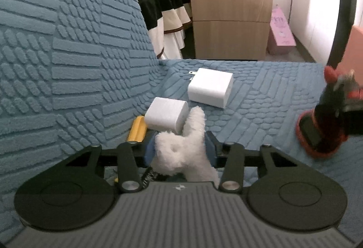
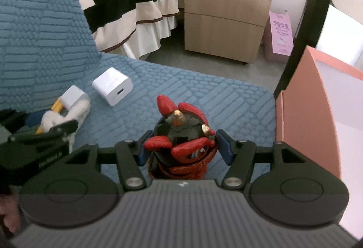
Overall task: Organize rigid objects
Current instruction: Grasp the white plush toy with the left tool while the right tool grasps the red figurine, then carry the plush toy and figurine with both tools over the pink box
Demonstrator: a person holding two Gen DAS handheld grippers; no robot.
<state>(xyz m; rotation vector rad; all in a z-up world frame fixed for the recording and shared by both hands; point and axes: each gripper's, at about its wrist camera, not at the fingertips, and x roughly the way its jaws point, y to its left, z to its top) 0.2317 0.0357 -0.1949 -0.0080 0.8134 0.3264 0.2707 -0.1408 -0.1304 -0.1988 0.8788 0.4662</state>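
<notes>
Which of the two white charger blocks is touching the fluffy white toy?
The smaller, nearer charger; it rests against the fluffy toy and yellow item. The larger charger lies apart.

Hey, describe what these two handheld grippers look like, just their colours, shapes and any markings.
Both match: the left gripper and right gripper have a grey ribbed body with a small white logo, two round black discs at the sides, black linkage arms with silver pivot pins, and blue finger pads. No cables or sleeves show.
</notes>
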